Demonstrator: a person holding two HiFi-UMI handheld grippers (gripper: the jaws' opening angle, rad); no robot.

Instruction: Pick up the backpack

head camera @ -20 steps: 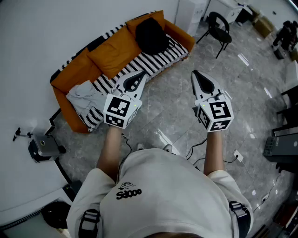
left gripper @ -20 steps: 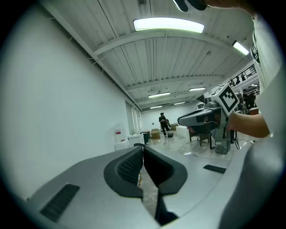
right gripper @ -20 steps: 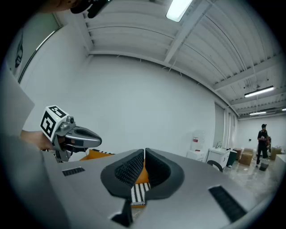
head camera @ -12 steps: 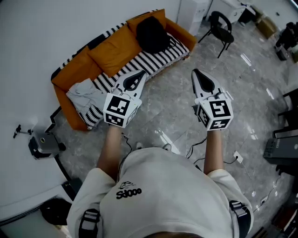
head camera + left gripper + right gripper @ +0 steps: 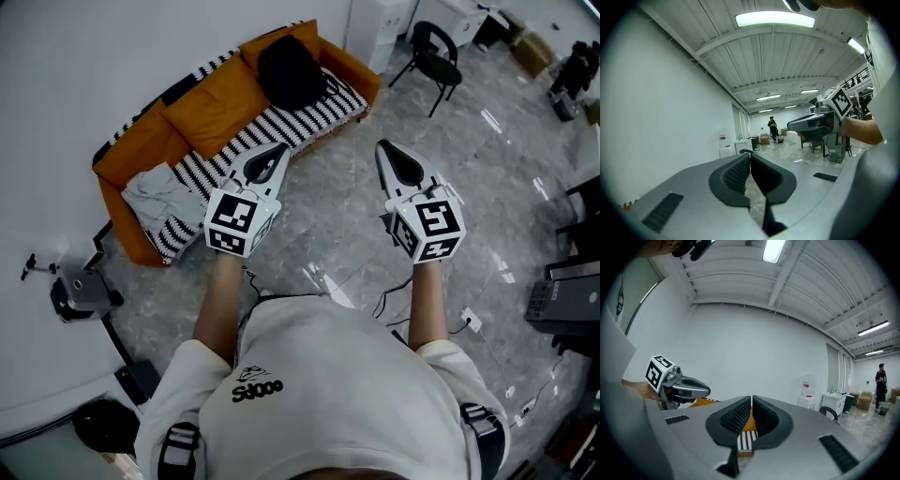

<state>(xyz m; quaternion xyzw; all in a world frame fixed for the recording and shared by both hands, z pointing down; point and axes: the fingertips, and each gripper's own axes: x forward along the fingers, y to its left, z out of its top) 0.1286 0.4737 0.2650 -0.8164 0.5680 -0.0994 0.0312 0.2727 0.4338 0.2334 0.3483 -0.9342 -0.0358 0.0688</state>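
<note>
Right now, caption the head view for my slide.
A person aims the shut left gripper and right gripper toward a black backpack lying on an orange sofa.

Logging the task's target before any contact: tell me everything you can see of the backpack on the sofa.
The backpack is black, soft-looking, probably fabric, a rounded slumped bulk. It sits on the striped cover at the end of the orange sofa opposite the crumpled grey cloth, against the backrest. Zips and straps cannot be made out. Nothing grips it: the left claw and right claw are both shut, well short of it.
</note>
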